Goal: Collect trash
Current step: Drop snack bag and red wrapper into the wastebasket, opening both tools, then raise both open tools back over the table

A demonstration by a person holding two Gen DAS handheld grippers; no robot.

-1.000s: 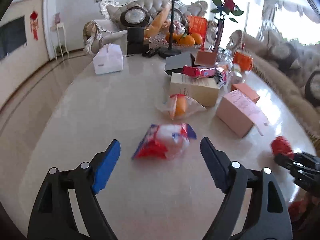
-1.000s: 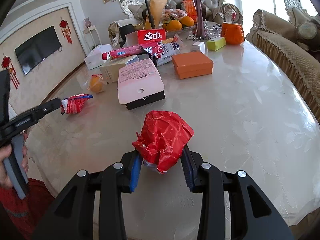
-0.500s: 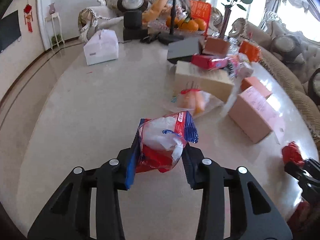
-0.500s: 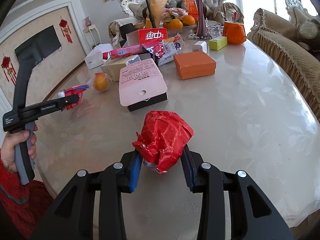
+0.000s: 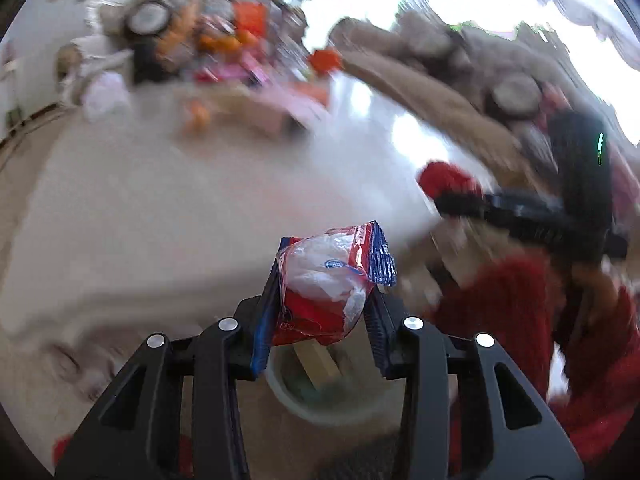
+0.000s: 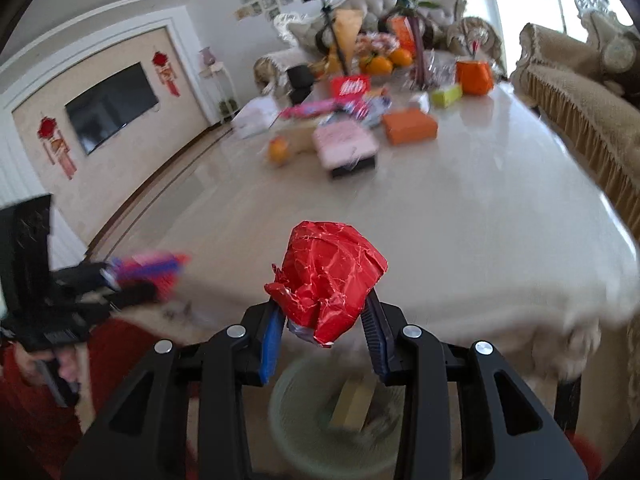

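While both pieces of trash are off the table and held, the entry reads as follows.

Item one: a red, white and blue snack wrapper (image 5: 328, 284), crumpled, pinched between the narrowed jaws of the left gripper (image 5: 320, 312), its top corner standing up beyond the fingertips.

Item two: a crumpled red foil wrapper (image 6: 326, 276), clamped likewise in the right gripper (image 6: 322, 332), bulging above and ahead of the pads.

Receptacle: a pale round bin (image 6: 320, 436), seen below and just behind each gripper's fingertips in both wrist views; something tan and block-shaped lies inside it, too blurred to name.

Surroundings: the marble table (image 6: 460, 220) stretches ahead of the right gripper, its near edge just past the red foil; well beyond lie a pink box (image 6: 344, 140), an orange box (image 6: 410, 126) and an orange in a clear bag (image 6: 279, 150). In the left view the right gripper appears off to the right, carried by a person in a red sleeve (image 5: 500, 300); much of that view is smeared.

Step in hand, as judged: carrying both wrappers over the bin for disposal. Next move calls for settling each gripper squarely above the bin's mouth, then parting the jaws so the wrappers fall inside rather than onto the floor.
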